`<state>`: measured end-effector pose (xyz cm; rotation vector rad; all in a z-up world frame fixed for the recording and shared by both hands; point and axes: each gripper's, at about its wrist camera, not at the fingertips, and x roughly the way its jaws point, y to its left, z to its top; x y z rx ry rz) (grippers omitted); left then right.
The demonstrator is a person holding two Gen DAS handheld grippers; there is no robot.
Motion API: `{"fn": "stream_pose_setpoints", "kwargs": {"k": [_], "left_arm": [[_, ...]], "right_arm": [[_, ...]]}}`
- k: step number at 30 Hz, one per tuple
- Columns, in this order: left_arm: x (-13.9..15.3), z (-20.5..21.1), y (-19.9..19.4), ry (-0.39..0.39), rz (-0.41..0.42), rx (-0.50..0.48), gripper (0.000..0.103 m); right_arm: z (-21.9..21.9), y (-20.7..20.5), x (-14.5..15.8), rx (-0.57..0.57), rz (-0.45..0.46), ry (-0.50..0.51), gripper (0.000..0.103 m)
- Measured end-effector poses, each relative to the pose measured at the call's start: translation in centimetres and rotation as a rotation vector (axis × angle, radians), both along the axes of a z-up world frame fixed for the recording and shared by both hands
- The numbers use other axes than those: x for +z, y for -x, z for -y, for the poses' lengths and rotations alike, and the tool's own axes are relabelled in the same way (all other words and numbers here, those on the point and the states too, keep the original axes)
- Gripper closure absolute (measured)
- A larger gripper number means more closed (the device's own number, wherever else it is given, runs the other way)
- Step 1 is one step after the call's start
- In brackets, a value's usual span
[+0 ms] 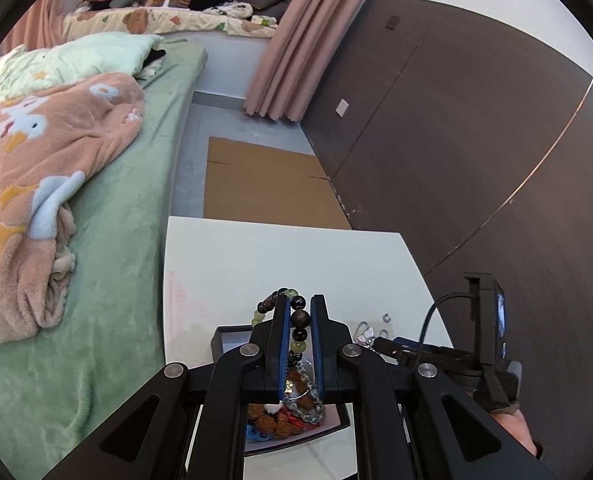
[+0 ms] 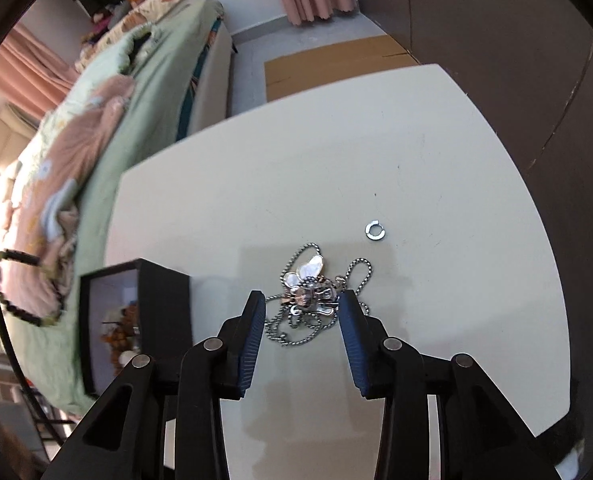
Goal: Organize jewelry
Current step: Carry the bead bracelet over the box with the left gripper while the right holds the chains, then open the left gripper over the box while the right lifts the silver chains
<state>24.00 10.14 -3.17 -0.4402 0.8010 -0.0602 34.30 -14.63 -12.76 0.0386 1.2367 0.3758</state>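
In the left wrist view my left gripper (image 1: 300, 302) is shut on a bracelet (image 1: 300, 319) of dark and pale green beads, which hangs between the blue pads above a black jewelry box (image 1: 220, 340). The box holds brown beads and other pieces. In the right wrist view my right gripper (image 2: 301, 300) stands open just above the white table (image 2: 336, 140). A silver ball-chain necklace (image 2: 310, 292) with a butterfly pendant lies between its fingertips, and the pads do not press on it. A small silver ring (image 2: 375, 230) lies beyond it to the right. The box (image 2: 136, 312) sits to the left.
A bed with a green sheet (image 1: 116, 240) and a pink blanket (image 1: 36, 180) runs along the table's left side. Flat cardboard (image 1: 264, 184) lies on the floor past the table's far edge. A dark wall panel (image 1: 456, 140) stands to the right.
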Motion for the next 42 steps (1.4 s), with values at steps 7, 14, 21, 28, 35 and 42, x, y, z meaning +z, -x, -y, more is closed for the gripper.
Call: {"fn": "stream_pose_setpoints", "kwargs": {"k": [7, 14, 21, 28, 35, 42], "left_arm": [[-0.2, -0.2, -0.1, -0.001, -0.006, -0.001, 0.093], [-0.1, -1.0, 0.0, 0.003, -0.007, 0.007, 0.093], [0.2, -1.4, 0.5, 0.005, -0.001, 0.009, 0.093], [0.3, -1.5, 0.6, -0.001, -0.010, 0.001, 0.093], [0.1, -1.0, 1.0, 0.009, -0.019, -0.027, 0.093], [-1.0, -0.2, 0.3, 0.103, -0.063, -0.099, 0.092]], "right_arm": [[-1.9, -0.3, -1.3, 0.017, 0.009, 0.107, 0.064], [-2.4, 0.0, -1.4, 0.024, 0.045, 0.176, 0.070], [-1.1, 0.3, -0.5, -0.014, 0.047, 0.135, 0.077], [0.2, 0.6, 1.8, -0.053, 0.072, 0.044, 0.078], [0.1, 2.4, 6.7, -0.055, 0.146, -0.070, 0.087], [0.1, 4.7, 10.4, -0.053, 0.203, -0.147, 0.088]]}}
